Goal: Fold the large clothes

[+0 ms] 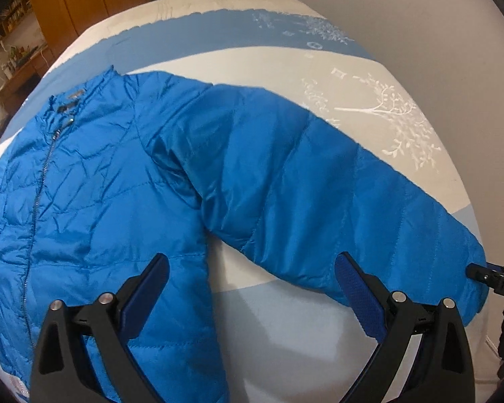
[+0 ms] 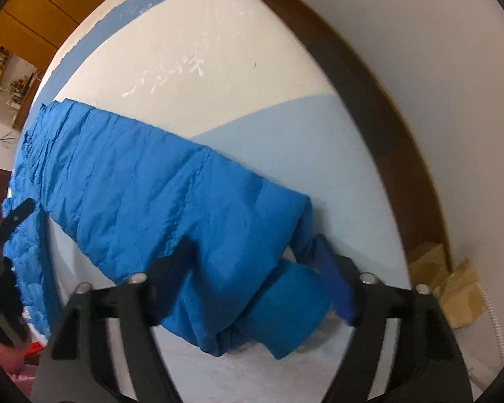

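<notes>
A bright blue puffer jacket [image 1: 94, 174] lies zip side up on the bed sheet [image 1: 285, 336]. Its one sleeve [image 1: 336, 194] stretches out to the right. My left gripper [image 1: 252, 265] hangs open over the jacket's side hem and the bare sheet beside it, with nothing gripped. In the right wrist view the sleeve's cuff end [image 2: 238, 221] lies between the fingers of my right gripper [image 2: 252, 252]. The jaws straddle the cuff at its two sides, and the cuff is bunched under itself. The right gripper's tip [image 1: 480, 273] shows at the cuff in the left wrist view.
The sheet is white with blue bands and a pale tree print [image 1: 386, 110]. A dark wooden bed frame [image 2: 386, 117] runs along the wall side, with cardboard boxes [image 2: 453, 288] on the floor beyond it. Wooden wardrobes [image 1: 84, 0] stand past the bed's far end.
</notes>
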Action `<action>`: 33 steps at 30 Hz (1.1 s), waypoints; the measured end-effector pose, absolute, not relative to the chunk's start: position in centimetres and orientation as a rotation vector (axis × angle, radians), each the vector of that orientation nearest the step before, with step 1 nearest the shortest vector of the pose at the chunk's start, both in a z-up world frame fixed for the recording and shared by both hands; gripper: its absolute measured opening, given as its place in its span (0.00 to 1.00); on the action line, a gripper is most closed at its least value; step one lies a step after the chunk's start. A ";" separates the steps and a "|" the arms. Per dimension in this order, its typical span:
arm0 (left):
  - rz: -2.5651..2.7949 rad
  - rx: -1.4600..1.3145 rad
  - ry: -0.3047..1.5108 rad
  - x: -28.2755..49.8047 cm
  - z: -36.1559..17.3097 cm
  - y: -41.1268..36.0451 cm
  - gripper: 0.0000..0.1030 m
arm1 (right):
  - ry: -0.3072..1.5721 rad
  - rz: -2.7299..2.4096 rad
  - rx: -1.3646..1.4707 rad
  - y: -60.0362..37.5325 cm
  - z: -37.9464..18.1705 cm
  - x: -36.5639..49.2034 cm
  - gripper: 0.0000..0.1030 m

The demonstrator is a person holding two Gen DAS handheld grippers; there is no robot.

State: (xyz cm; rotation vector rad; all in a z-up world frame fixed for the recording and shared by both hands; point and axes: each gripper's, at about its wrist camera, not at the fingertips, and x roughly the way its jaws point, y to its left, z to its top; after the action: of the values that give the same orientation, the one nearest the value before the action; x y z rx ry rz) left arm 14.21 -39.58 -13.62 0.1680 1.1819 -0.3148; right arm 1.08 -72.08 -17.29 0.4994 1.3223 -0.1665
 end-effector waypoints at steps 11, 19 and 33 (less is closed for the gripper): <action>-0.286 0.118 1.184 15.3 -12.4 -34.8 0.96 | 1.175 0.001 0.580 -69.2 -11.1 1.5 0.17; -0.189 0.060 1.156 16.9 -10.2 -26.0 0.96 | 1.152 0.209 0.421 -59.3 -5.9 8.1 0.17; -0.065 0.034 1.163 18.0 -9.9 -11.6 0.96 | 1.312 0.430 0.289 -40.4 -8.4 21.2 0.17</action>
State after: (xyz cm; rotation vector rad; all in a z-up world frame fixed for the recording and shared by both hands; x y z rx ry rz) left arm 17.97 -11.62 -9.87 0.0344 1.1627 -0.0648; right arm 21.17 -40.35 -8.40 0.2887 1.3117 0.4305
